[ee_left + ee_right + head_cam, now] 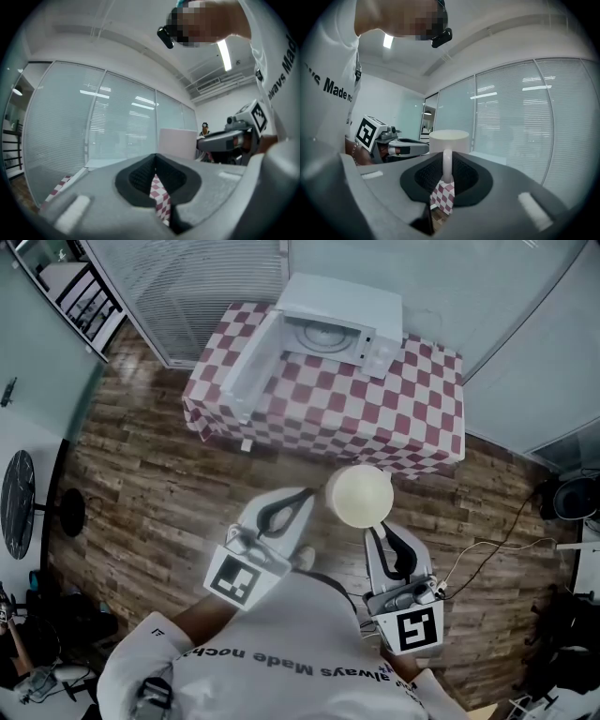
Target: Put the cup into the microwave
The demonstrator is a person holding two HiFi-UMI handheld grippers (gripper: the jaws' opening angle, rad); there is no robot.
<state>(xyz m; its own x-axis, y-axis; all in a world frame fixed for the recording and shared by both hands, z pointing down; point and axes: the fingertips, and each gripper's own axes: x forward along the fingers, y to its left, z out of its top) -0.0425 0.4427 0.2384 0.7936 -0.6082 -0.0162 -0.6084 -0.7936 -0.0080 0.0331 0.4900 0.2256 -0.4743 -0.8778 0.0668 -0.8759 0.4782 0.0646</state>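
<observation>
The right gripper (pixel 377 532) was closed on the thin handle (pixel 446 164) of the white cup (pixel 359 495), so the cup hung in the air above the wooden floor (pixel 159 484), well short of the table (pixel 412 427) with the checked cloth. The left gripper (pixel 302 495) was just beside it with its jaws brought together on nothing; only the checked cloth showed through the gap behind the tips. The microwave (pixel 342 320) stood at the far side of the table with its door (pixel 251 369) swung wide to the left and the round plate inside it bare, so the carry looked barely begun. The main risk seemed to be the grip: the cup was held by the handle alone, and its body stood out past the jaws, so a quick swing or a jolt could have made it turn about the handle or slip out and fall to the floor. Whether it held any liquid could not be told; if it did, a tilt would have spilled it. Near the opening, coming in too far left could have knocked the cup against the open door, and too low could have caught it on the sill.
</observation>
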